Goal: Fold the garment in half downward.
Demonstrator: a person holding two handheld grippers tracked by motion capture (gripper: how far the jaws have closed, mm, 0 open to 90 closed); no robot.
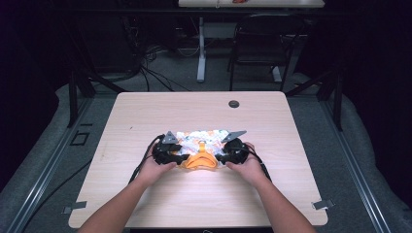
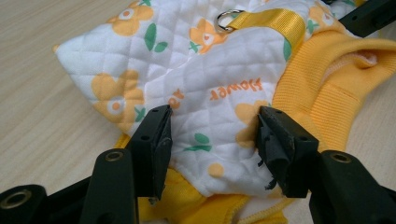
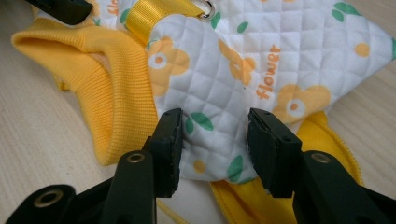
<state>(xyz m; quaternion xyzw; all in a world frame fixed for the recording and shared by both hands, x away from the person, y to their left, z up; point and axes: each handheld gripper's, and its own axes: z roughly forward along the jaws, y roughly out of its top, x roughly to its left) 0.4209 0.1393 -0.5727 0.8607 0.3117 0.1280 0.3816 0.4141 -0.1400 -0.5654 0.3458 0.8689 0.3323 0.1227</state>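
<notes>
quilted flower-print garment (image 1: 201,145) at desk (image 1: 145,111) centre, long axis 9-to-3 o'clock; left tool (image 1: 171,151) at its 9 o'clock end, right tool (image 1: 228,151) at 3, both jaws apart astride fabric, equally near.

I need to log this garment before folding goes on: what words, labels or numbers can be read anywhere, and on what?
"flower": orange print on the quilted white garment, right gripper view.
"flower": the same print, upside down, left gripper view.
A second orange print on that cloth is cut off in both gripper views; unreadable.
High view: the prints are too small to read.
No brand, number or sign can be read elsewhere.
</notes>
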